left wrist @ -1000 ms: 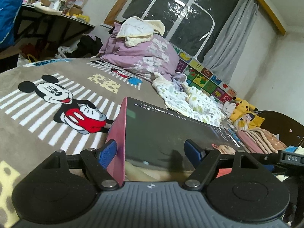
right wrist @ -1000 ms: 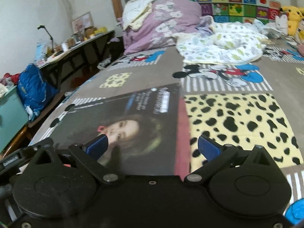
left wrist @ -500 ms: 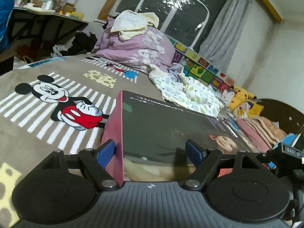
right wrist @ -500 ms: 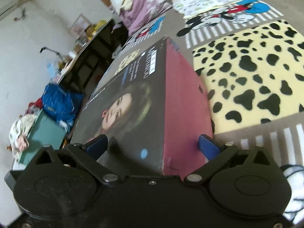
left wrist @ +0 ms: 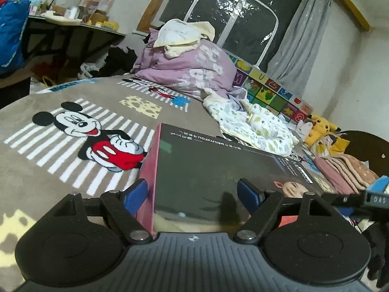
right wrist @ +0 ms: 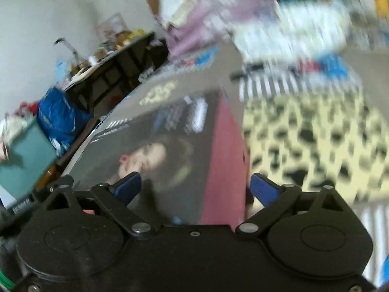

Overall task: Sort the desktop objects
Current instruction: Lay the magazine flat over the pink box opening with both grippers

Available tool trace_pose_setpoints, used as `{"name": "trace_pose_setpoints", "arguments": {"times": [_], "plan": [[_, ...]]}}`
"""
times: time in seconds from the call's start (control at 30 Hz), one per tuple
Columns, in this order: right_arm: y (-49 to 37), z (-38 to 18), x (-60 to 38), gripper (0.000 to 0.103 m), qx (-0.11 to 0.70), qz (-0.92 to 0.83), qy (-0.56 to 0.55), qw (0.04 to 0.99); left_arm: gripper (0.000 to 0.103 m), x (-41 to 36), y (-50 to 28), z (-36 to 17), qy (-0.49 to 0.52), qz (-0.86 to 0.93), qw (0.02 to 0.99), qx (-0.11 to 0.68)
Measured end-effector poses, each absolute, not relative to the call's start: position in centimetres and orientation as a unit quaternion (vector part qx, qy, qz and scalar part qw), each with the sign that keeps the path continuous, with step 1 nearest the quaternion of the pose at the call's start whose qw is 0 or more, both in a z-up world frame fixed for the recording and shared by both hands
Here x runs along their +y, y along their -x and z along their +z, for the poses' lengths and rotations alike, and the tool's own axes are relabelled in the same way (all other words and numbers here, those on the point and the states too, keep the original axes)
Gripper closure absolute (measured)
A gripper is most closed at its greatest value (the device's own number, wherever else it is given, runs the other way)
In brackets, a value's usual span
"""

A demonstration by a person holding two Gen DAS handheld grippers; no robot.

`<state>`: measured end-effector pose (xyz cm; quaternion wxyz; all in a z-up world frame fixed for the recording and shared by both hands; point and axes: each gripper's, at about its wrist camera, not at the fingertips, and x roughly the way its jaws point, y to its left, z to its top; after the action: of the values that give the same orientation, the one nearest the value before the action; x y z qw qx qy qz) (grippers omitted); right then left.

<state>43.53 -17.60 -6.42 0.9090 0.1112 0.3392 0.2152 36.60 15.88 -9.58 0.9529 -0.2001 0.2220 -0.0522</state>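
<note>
Right gripper point(right wrist: 195, 189) swung since half a second ago; view now blurred, box point(right wrist: 184, 146) red side nearer its right finger point(right wrist: 263, 189).

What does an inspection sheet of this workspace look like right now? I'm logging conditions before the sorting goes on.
Surface: Mickey Mouse blanket spread over a bed, with striped and spotted patches.
Job's things: dark box with red sides and a woman's face printed on top, between both tongs.
Clutter: purple bedding pile, patterned white cloth, Pikachu plush, folded pink blankets.
Grippers: left tongs and right tongs straddle opposite ends of the box; whether the pads touch it cannot be told.
Cables: nothing seen.
Surroundings: cluttered desk, blue bag, dark window, grey curtain. Right wrist view is motion-blurred.
</note>
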Motion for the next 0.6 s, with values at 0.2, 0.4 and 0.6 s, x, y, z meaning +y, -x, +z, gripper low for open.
{"name": "trace_pose_setpoints", "arguments": {"times": [0.2, 0.4, 0.6], "plan": [[-44.4, -7.4, -18.0, 0.013, 0.373, 0.203, -0.138, 0.895, 0.023, 15.3, -36.6, -9.4, 0.202, -0.068, 0.954, 0.214], [-44.5, -8.0, -20.0, 0.014, 0.372, 0.173, -0.174, 0.895, 0.023, 15.5, -36.5, -9.1, 0.2, -0.072, 0.956, 0.205], [-43.3, -5.8, -18.8, 0.018, 0.302, 0.189, -0.104, 0.929, 0.023, 14.6, -36.0, -8.3, 0.161, -0.08, 0.965, 0.188]]}}
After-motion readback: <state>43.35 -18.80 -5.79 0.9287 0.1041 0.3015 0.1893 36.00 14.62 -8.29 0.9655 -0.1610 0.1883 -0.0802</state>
